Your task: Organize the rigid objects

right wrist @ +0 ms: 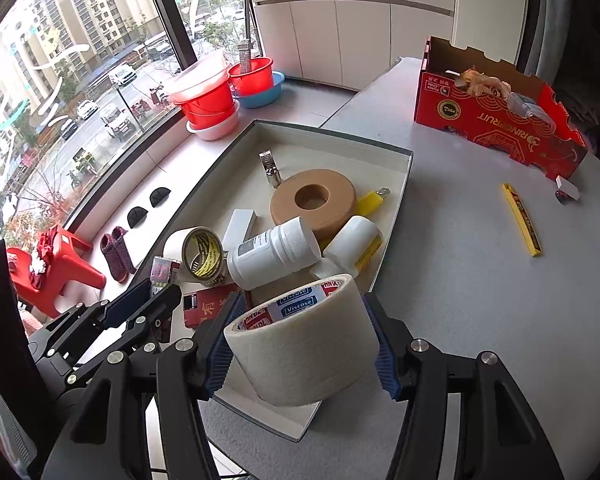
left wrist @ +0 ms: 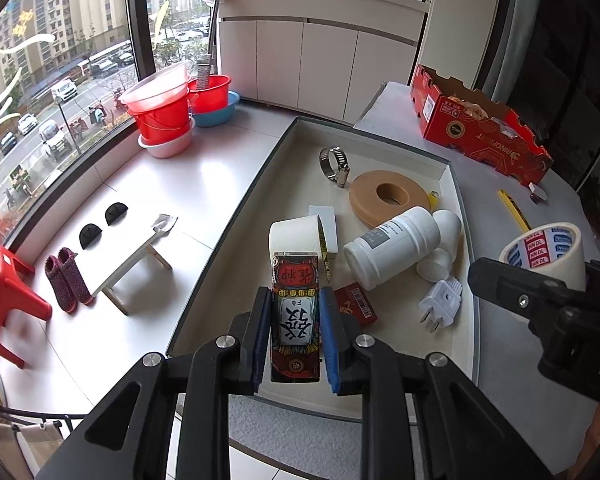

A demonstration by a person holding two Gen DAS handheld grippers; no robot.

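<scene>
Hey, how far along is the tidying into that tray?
Mostly done: the tray already holds a brown ring, white bottle, hose clamp and plug. In hand: the left tool grips a small patterned box, the right tool a tape roll. Left: the yellow strip on the table.

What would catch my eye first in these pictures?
Two black grippers, each clamping something over a shallow tray of odds and ends: the left gripper holds a small decorated box, the right gripper a wide roll of white tape. Behind, a red carton sits on the table.
</scene>
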